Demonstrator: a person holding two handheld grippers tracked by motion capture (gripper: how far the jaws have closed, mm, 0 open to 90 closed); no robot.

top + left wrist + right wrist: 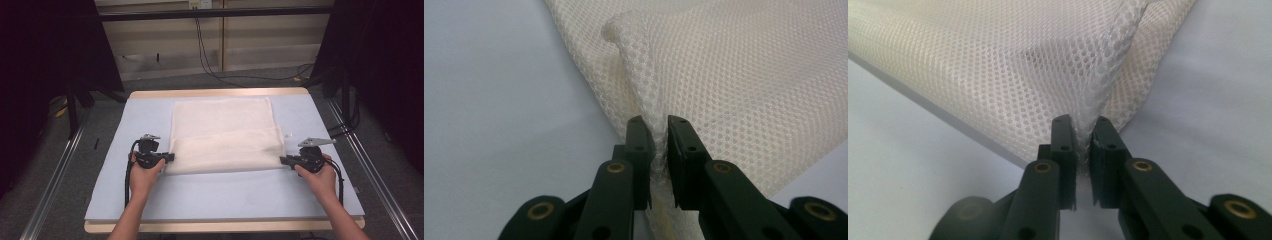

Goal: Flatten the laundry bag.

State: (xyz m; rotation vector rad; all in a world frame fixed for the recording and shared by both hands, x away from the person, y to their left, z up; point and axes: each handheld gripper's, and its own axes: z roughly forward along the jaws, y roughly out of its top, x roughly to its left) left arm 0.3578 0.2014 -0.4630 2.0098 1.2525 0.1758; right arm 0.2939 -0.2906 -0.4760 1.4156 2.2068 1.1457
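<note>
High view: one cream mesh cloth (222, 135) lies flat in the middle of the table (150, 200), on the pale blue mat, slightly toward the far side. Near part of it looks doubled over, a band across the near edge reading as a second layer, so the fold seems partly made; far half is a single flat sheet

Left gripper (170, 157) sits at the near left corner of the cloth, right gripper (284, 160) at the near right corner, one hand on each

Left gripper view: jaws almost pressed together with a ridge of mesh pinched between them, cloth (734, 80) rising from the tips and spreading away over the mat

Right gripper view: same picture, jaws nearly closed on the seamed corner edge, cloth (998, 70) lifted a little off the mat just beyond the tips

Progress, as a judgement: both near corners are gripped, fold is begun or midway; what is left is carrying the held edge to the far edge, laying it square, letting go, maybe smoothing

Counts: 1 cloth, 2 grippers, 2 hands, 1 table with 1 mat; cables on the floor beyond the far edge, not counted
</note>
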